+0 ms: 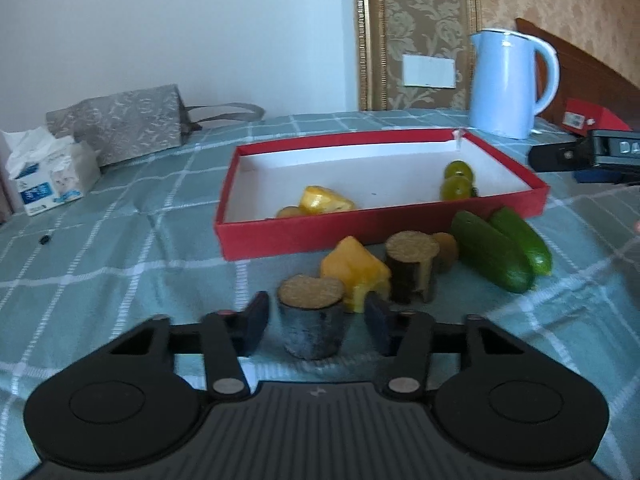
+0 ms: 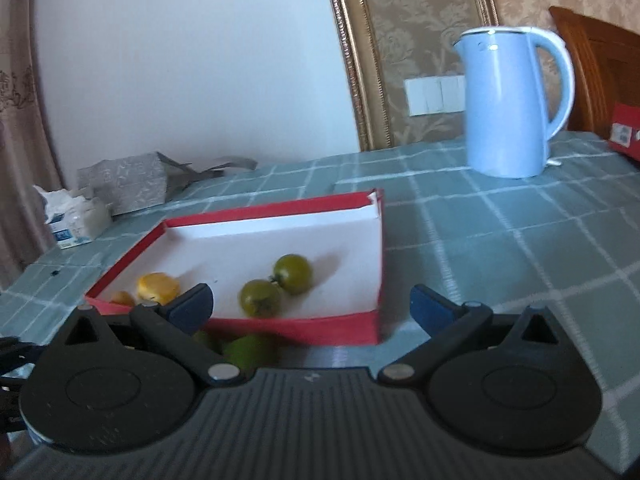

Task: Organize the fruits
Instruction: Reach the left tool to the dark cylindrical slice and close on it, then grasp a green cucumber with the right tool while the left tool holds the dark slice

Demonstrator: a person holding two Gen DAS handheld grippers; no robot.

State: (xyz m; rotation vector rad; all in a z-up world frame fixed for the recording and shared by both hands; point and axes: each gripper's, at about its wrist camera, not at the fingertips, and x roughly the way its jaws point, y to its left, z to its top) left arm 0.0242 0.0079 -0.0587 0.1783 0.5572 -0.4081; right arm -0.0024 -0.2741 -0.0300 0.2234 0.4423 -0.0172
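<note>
Straddling a short dark-skinned cylinder of cut fruit with a tan fibrous top (image 1: 311,328), upright on the green checked tablecloth (image 1: 120,272), with the left gripper (image 1: 317,314) pointed downward at it. Jaws parted, one pad on either side of the stub, a thin strip of cloth showing at each flank, so not yet pressing. Long axis of the stub vertical, square to the closing line of the pads; centred slightly toward the left pad. Just beyond it, a yellow wedge-shaped chunk (image 1: 354,272) close to the right pad, likely to be nudged by a careless squeeze. Farther on, a second matching stub (image 1: 412,264) and the shallow red cardboard box with a white lining (image 1: 304,236), directly ahead of the jaws. Right gripper (image 2: 312,304) spread wide and empty, hovering near the box's front corner, well away from the stub. Clearly a job for the left hand: clamp, lift straight, carry forward over the red wall.
</note>
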